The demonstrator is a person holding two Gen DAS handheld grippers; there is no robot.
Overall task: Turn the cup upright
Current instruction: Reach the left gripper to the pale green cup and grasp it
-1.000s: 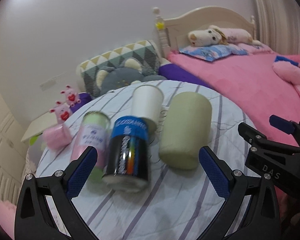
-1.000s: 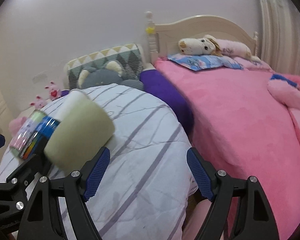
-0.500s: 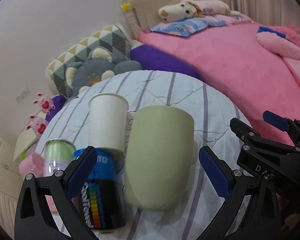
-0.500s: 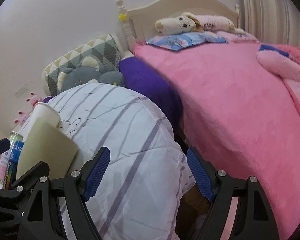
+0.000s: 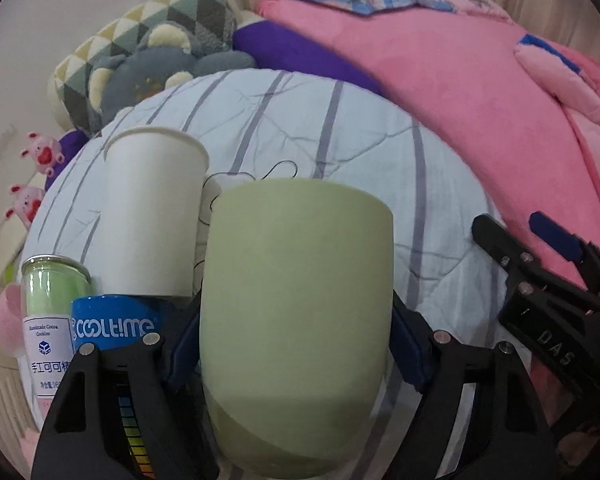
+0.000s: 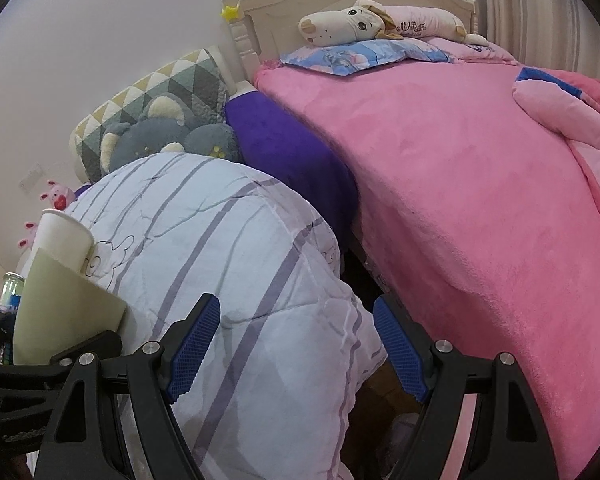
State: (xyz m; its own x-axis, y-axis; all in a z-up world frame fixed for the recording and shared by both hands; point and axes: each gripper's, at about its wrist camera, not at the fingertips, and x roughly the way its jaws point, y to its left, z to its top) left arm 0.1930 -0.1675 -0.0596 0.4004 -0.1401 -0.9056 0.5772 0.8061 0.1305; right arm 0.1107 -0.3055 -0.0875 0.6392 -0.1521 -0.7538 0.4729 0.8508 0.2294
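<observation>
A pale green cup (image 5: 296, 320) fills the middle of the left wrist view, its rounded base toward the camera and its flat end pointing away. My left gripper (image 5: 296, 344) is shut on the cup, with a blue pad pressed on each side. The cup also shows at the left edge of the right wrist view (image 6: 60, 316). My right gripper (image 6: 296, 348) is open and empty, over the striped quilt's right edge; it shows at the right of the left wrist view (image 5: 556, 280).
A white paper cup (image 5: 152, 216), a blue COOLTIME can (image 5: 112, 328) and a green-lidded jar (image 5: 52, 316) stand left of the green cup on a striped quilt (image 5: 320, 136). A pink bed (image 6: 480, 200) lies to the right, cushions and plush toys behind.
My left gripper has closed in and shut on the green cup, which now fills its view. The right gripper has stayed open and shifted little.
</observation>
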